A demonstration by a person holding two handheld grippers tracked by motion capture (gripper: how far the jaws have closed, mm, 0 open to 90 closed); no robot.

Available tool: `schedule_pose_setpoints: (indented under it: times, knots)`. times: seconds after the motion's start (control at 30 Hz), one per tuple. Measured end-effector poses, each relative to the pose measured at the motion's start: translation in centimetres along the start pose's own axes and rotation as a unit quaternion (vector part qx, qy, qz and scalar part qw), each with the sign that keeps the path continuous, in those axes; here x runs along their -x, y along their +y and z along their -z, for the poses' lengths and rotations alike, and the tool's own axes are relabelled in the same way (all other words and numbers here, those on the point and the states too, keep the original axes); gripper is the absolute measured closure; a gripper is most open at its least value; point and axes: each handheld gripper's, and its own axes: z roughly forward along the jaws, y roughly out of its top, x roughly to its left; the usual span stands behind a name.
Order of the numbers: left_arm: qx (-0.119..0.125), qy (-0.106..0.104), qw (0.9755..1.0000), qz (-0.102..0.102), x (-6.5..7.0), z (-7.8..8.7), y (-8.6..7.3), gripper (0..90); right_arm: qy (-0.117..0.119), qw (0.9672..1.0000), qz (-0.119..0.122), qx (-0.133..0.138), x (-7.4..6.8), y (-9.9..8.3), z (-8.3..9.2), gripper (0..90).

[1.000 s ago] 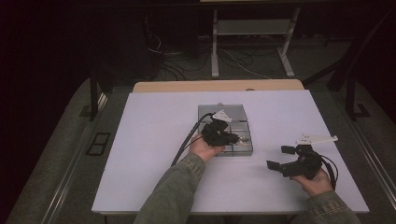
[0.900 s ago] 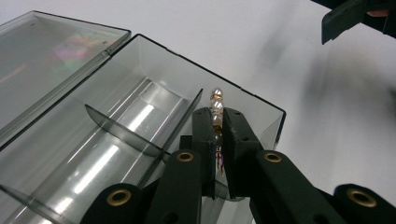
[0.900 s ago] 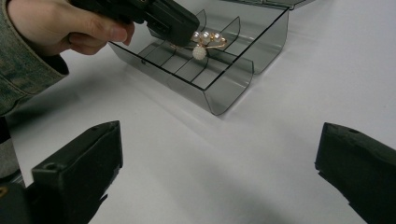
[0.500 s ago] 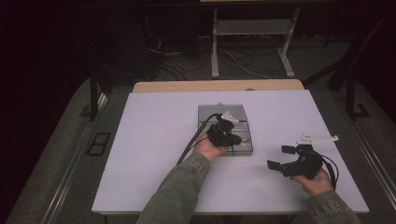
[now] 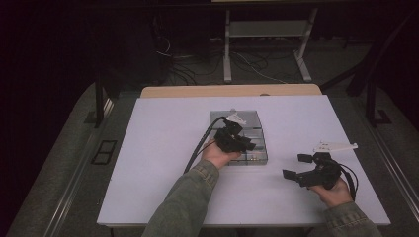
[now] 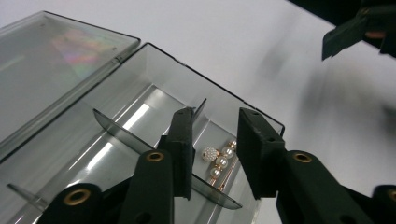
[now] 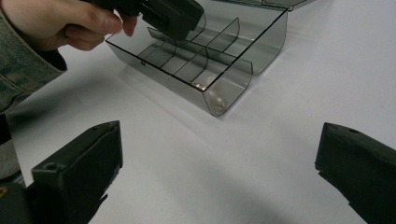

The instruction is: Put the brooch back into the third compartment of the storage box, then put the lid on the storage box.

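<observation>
The white desk [image 5: 163,148] carries a smoky clear divided box [image 5: 257,148] with its lid laid open flat behind it. The box lies directly under the left jaws. It sits ahead of the wide-spread right jaws, with bare desk surface between them.

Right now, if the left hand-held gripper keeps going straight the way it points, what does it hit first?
Probably the pearl jewellery piece in the open box's corner compartment: the left hand-held gripper has its open jaws straddling it from above, though depth is hard to judge.

Lab-like room, white table [image 5: 158,148], floor cables [image 5: 247,61], metal stand [image 5: 267,29]
</observation>
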Motion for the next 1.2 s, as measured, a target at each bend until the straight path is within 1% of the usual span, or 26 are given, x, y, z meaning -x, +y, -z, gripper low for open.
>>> schedule_pose_setpoints:
  times: [0.07,0.1,0.13,0.17,0.23,0.27,0.3,0.37,0.4,0.43,0.53,0.6,0.67,0.77,0.8,0.87,0.93,1.03,1.07,1.1,1.2]
  knots:
    - [0.01,0.001,0.9999,-0.002,-0.1,0.5,0.0,61.3,0.001,1.0,0.0,0.0,-0.1,0.0,0.0,0.5]
    - [0.014,-0.001,0.9999,-0.001,-0.2,0.8,0.0,60.0,0.002,1.0,0.0,0.0,-0.1,0.1,0.0,0.5]
    - [0.025,-0.003,0.9997,0.003,-0.3,1.3,0.0,58.4,0.002,1.0,0.001,-0.002,-0.1,0.1,0.0,0.5]
    - [0.025,-0.003,0.9997,0.003,-0.3,1.3,0.0,56.6,0.003,1.0,0.0,-0.003,-0.1,0.1,-0.1,0.5]
    - [0.035,-0.004,0.9993,0.009,-0.3,1.8,0.0,53.5,0.003,1.0,0.001,-0.005,-0.1,0.2,-0.1,0.5]
    - [0.04,-0.004,0.9991,0.011,-0.4,2.0,0.0,53.5,0.003,1.0,0.001,-0.005,-0.1,0.2,-0.1,0.5]
    - [0.04,-0.002,0.9991,0.011,-0.5,2.2,0.0,48.9,0.004,1.0,0.001,-0.005,-0.2,0.2,-0.1,0.5]
    - [0.048,0.005,0.9987,0.014,-0.6,2.7,0.0,43.2,0.006,1.0,0.0,-0.005,-0.3,0.5,-0.2,0.5]
    - [0.051,0.007,0.9985,0.016,-0.6,2.9,0.0,43.2,0.006,1.0,0.0,-0.005,-0.3,0.5,-0.2,0.5]
    - [0.056,0.012,0.9983,0.016,-0.7,3.1,0.0,37.6,0.003,1.0,0.003,-0.005,-0.3,0.7,-0.3,0.5]
    - [0.062,0.024,0.9976,0.017,-0.8,3.6,0.0,30.6,0.004,1.0,0.002,-0.001,-0.3,1.1,-0.3,0.5]
    - [0.072,0.027,0.9968,0.022,-0.9,4.2,0.0,26.5,0.005,1.0,0.003,0.0,-0.3,1.4,-0.4,0.5]
    - [0.075,0.028,0.9965,0.024,-1.0,4.4,0.0,23.1,0.007,1.0,0.003,-0.002,-0.4,1.7,-0.4,0.5]
    - [0.074,0.039,0.996,0.031,-1.2,4.9,0.0,21.4,0.008,1.0,0.002,-0.004,-0.4,1.9,-0.5,0.5]
    - [0.078,0.04,0.9955,0.037,-1.3,5.1,0.0,19.7,0.009,0.9999,0.002,-0.006,-0.4,2.1,-0.6,0.5]
    - [0.08,0.039,0.9951,0.043,-1.6,5.4,-0.1,18.5,0.008,0.9999,0.003,-0.006,-0.4,2.4,-0.8,0.5]
    - [0.082,0.041,0.9947,0.047,-1.9,5.8,-0.1,18.0,0.009,0.9999,0.002,-0.005,-0.3,2.6,-0.9,0.5]
    - [0.085,0.044,0.994,0.052,-2.3,6.3,-0.1,16.2,0.008,1.0,0.0,-0.004,0.0,3.3,-1.4,0.5]
    - [0.082,0.05,0.9938,0.054,-2.4,6.5,-0.1,16.2,0.008,1.0,0.0,-0.004,0.0,3.3,-1.4,0.5]
    - [0.078,0.058,0.9938,0.054,-2.6,6.6,-0.1,16.2,0.008,1.0,-0.002,-0.004,0.2,3.7,-1.5,0.5]
    - [0.078,0.06,0.9931,0.063,-3.1,7.0,-0.3,14.9,0.006,1.0,-0.001,-0.004,0.4,4.4,-1.8,0.5]
